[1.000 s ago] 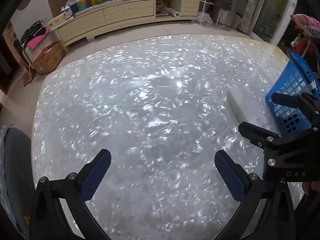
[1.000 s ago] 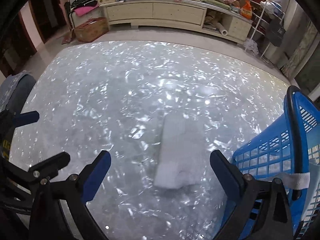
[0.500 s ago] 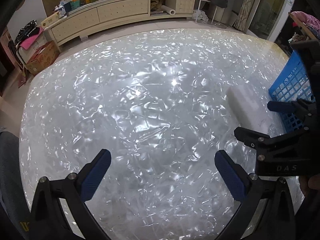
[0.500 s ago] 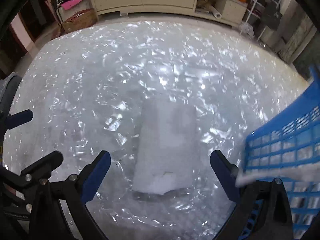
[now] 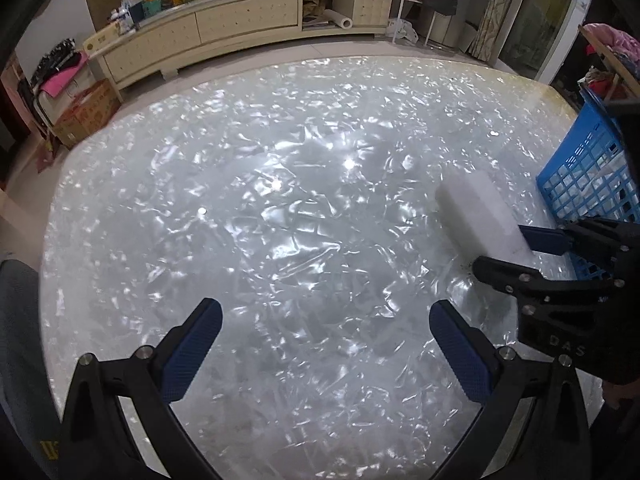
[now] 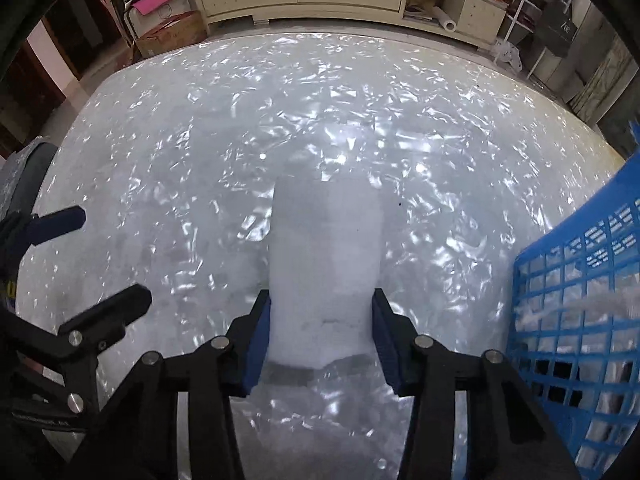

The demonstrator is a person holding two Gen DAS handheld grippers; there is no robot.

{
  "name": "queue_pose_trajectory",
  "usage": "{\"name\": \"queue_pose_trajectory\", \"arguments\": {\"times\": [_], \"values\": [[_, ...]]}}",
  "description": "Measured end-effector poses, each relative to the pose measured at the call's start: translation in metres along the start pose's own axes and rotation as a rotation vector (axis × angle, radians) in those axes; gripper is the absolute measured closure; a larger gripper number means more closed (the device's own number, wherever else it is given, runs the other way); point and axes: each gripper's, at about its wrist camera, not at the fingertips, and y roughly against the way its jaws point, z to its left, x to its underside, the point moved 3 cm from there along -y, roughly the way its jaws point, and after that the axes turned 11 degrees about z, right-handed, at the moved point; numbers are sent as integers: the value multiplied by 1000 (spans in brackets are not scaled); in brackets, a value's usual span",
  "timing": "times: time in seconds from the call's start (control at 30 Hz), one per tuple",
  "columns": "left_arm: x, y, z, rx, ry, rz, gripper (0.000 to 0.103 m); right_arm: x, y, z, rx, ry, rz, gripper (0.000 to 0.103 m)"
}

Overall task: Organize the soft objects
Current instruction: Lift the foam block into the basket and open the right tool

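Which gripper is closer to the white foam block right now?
Right. The right gripper has its pads against both sides of the white foam block's near end. The left gripper hangs open over bare table, off to the block's left.

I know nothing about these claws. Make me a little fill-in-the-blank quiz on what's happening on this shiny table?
1. The right claw is closed on a white foam ____.
2. The left claw holds ____.
3. The foam block lies on the crinkled plastic table cover, with a ____ basket to its right.
4. The blue basket holds something ____ in colour.

Missing words: block; nothing; blue; white
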Motion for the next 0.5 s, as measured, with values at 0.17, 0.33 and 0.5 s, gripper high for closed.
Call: {"name": "queue_pose_trajectory", "arguments": {"times": [0.17, 0.33, 0.5], "values": [[9, 32, -12, 13, 2, -33, 0, 14, 19, 4, -10, -4, -22, 58], [22, 73, -28, 3, 10, -79, 0, 33, 63, 10, -26, 20, -84, 58], [32, 113, -46, -11, 12, -127, 0, 57, 110, 8, -39, 34, -147, 57]]}}
